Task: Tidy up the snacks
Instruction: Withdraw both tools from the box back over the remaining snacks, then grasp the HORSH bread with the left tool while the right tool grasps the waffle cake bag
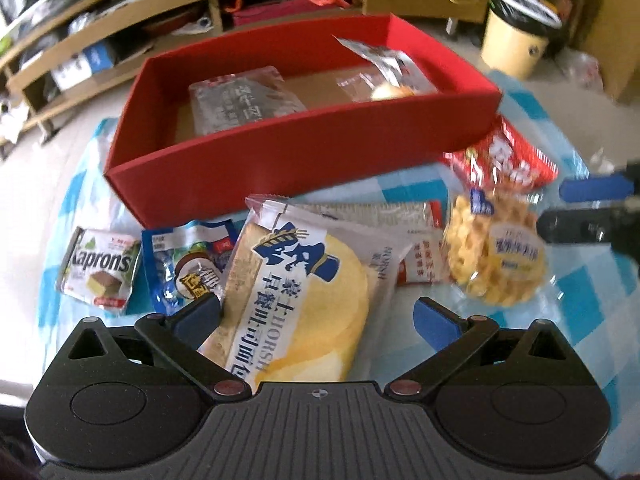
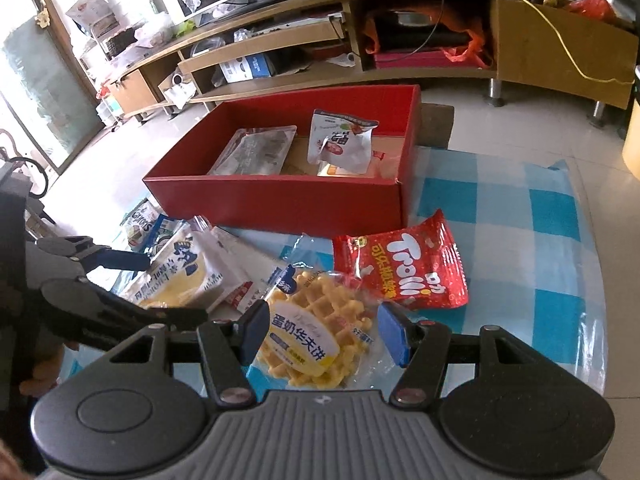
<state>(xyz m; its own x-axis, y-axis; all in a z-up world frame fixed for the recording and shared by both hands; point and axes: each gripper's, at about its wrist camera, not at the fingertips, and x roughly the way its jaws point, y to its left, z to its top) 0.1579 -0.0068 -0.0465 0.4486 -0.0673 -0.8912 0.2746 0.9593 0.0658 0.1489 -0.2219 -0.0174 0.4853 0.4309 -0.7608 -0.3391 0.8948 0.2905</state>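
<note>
At the bottom of the left wrist view, our left gripper (image 1: 316, 318) has its jaws wide apart, over the bread pack (image 1: 296, 292). In the right wrist view, our right gripper (image 2: 324, 334) is partly open around the waffle pack (image 2: 316, 332); we cannot tell if it squeezes. Just past it lies the red Trolli bag (image 2: 404, 264). Farther up sits the red box (image 2: 280, 200) with two packs inside

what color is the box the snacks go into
Red outside and inside the walls; the box shows best in the right wrist view.
</note>
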